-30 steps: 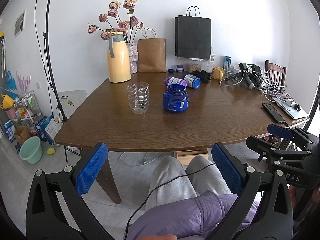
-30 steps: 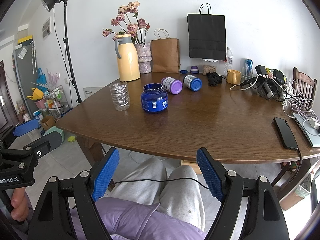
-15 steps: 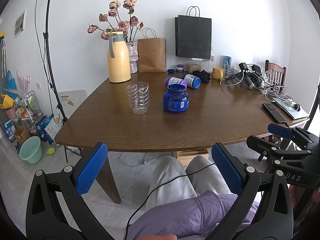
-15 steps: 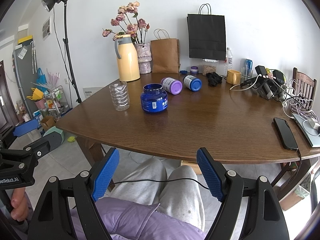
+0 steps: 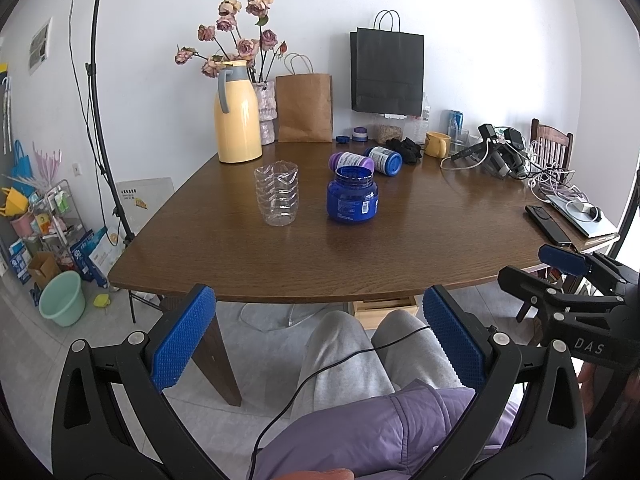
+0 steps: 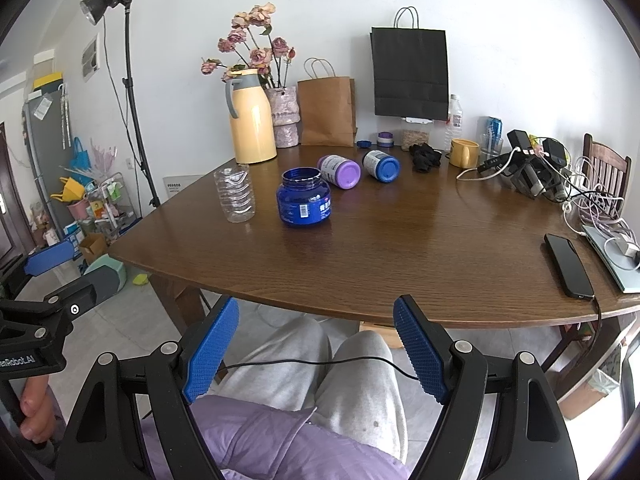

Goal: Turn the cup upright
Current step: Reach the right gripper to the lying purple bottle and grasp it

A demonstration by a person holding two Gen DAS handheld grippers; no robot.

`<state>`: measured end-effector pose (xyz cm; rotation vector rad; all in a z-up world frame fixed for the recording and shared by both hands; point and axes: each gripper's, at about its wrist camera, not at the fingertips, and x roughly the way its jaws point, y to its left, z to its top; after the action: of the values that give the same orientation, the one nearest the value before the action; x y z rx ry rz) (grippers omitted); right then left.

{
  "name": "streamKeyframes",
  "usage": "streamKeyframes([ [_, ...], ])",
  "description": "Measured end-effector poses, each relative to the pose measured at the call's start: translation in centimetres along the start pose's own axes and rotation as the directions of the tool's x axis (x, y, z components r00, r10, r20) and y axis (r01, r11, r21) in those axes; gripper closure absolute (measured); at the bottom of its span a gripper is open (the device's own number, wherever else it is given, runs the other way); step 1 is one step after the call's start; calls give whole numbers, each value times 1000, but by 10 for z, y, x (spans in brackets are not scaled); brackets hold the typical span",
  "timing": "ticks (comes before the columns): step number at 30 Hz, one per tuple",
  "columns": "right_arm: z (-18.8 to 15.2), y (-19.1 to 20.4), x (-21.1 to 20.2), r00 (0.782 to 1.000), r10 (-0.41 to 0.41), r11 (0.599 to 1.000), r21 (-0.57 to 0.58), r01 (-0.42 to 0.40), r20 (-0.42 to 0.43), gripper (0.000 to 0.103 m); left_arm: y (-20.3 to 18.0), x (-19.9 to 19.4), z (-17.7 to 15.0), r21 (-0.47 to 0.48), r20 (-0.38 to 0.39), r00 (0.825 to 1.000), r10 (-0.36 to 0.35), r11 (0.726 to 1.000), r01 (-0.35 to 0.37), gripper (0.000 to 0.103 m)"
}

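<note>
A clear ribbed plastic cup stands on end on the brown table, left of a blue open jar. Its top end looks lobed; I cannot tell whether that is the mouth or the base. My left gripper is open with nothing between its blue pads, held low over a person's lap, short of the table's near edge. My right gripper is also open with nothing in it, at the same low spot. Both are far from the cup.
Two jars lie on their sides behind the blue jar: one with a purple lid, one with a blue lid. A yellow jug, paper bags, a yellow mug, cables, a phone and a laptop crowd the back and right.
</note>
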<state>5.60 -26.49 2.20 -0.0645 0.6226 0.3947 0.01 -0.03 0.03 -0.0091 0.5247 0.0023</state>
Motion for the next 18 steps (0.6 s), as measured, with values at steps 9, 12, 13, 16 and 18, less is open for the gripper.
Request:
streamKeyframes([
  [9, 31, -27, 44, 999, -36, 999, -27, 36, -18, 20, 13, 72, 20, -25, -43, 998, -43, 999, 42, 0],
  [12, 56, -42, 76, 999, -20, 999, -37, 19, -35, 20, 21, 104, 40, -66, -93, 994, -62, 996, 56, 0],
  [13, 63, -46, 85, 999, -12, 999, -36, 11, -45, 20, 24, 116, 48, -72, -97, 992, -85, 994, 79, 0],
  [16, 91, -61, 118, 997, 18, 999, -31, -21, -72, 20, 27, 139, 70, -56, -85, 992, -98, 994, 93, 0],
  [18, 113, -71, 143, 995, 53, 998, -37, -56, -84, 20, 26, 157, 89, -43, -74, 992, -103, 994, 100, 0],
])
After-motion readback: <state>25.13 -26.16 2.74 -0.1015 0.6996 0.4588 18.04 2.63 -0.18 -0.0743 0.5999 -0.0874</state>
